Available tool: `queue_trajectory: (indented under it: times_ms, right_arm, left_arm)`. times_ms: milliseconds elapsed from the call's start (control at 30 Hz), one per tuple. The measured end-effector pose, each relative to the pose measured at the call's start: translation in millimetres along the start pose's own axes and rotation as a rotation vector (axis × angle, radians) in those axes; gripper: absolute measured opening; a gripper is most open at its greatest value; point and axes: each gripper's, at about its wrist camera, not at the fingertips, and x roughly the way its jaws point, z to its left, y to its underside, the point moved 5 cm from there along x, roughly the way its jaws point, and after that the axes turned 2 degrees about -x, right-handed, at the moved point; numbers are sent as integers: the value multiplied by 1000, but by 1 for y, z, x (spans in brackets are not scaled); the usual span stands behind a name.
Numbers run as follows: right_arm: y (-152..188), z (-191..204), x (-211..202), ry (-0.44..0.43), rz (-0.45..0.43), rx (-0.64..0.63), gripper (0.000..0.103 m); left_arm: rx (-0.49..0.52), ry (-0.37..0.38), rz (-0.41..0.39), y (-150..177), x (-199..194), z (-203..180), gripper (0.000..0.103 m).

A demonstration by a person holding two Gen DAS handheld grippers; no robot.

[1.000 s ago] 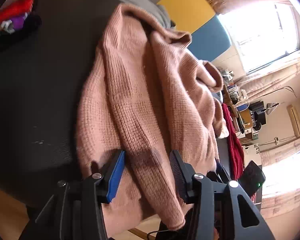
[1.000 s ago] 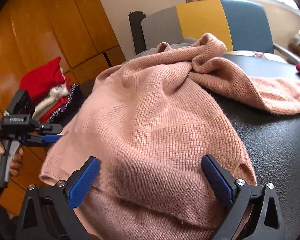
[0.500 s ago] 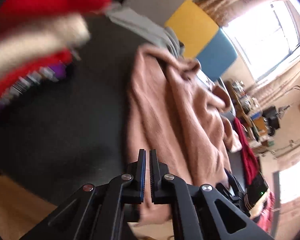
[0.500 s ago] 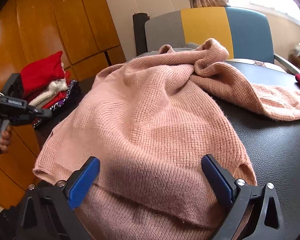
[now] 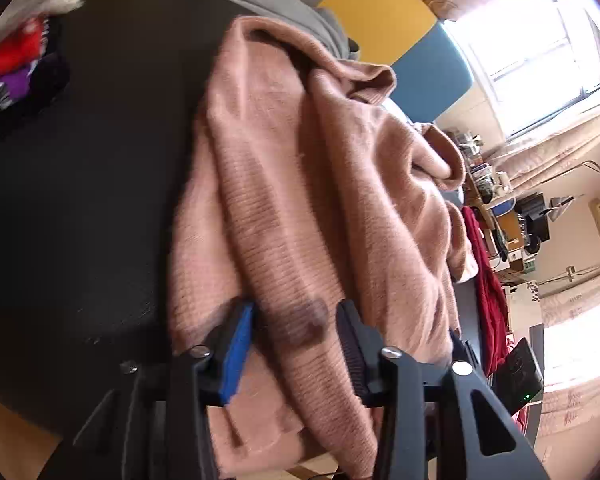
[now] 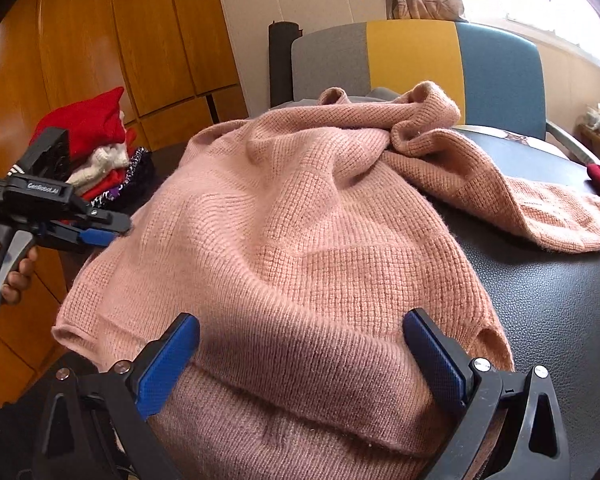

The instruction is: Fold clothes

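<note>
Now your left hand (image 6: 8, 268) grips the handle of the left gripper (image 5: 296, 328) at the pink sweater's (image 6: 300, 248) left edge, tilted down toward the knit. Its jaws are opening, about half spread, with a ridge of sweater fabric lying between the blue pads (image 5: 236, 352); whether the pads press on it you cannot tell from this blurred view. The sweater itself lies crumpled across the black worktop (image 6: 560, 304), its near hem hanging over the worktop's front edge and one sleeve spread flat to the sweater's right. Left of the sweater, behind your left gripper, sits a pile of red and white clothes (image 6: 96, 148). Your right gripper (image 6: 304, 364) points down at the sweater's near hem, jaws spread wide, both pads straddling the fabric bulge without closing on it.
</note>
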Motion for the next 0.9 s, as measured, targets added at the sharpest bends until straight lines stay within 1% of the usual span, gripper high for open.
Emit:
queue_trajectory:
  times_ms: [67, 100, 133, 167, 233, 267, 400, 500, 567, 667, 700, 800, 900]
  right_arm:
    - [0, 1, 1, 9, 1, -6, 103]
    - [0, 2, 1, 15, 2, -11, 103]
    - [1, 4, 4, 34, 20, -37, 103]
    - [-1, 5, 6, 48, 44, -47, 103]
    - [-4, 7, 10, 75, 92, -66, 103]
    - [-5, 8, 12, 88, 115, -76, 103]
    - [-6, 5, 11, 71, 182, -100, 103]
    - [-6, -5, 6, 64, 230, -96, 103]
    - [-4, -14, 0, 75, 255, -86, 103]
    - [1, -27, -12, 105, 279, -64, 103]
    - [3, -30, -16, 114, 274, -52, 103]
    - [8, -40, -27, 140, 267, -22, 103]
    - [12, -41, -35, 146, 277, -19, 103]
  left_arm:
    - [12, -5, 3, -2, 4, -2, 45]
    - [18, -7, 5, -4, 6, -4, 37]
    - [23, -10, 8, -5, 8, -5, 21]
    - [26, -12, 13, -5, 11, -6, 17]
    - [30, -16, 21, -6, 15, -7, 13]
    - [31, -19, 22, -7, 15, -6, 13]
    - [19, -27, 27, -10, 22, -2, 12]
    - [67, -52, 34, -16, 29, -10, 12]
    - [105, -65, 40, -21, 37, -18, 12]
    - [148, -68, 48, -26, 47, -33, 12]
    - [156, -69, 46, -26, 49, -35, 12]
    - [167, -76, 32, -24, 47, -39, 13]
    - [165, -89, 3, -22, 35, -33, 13]
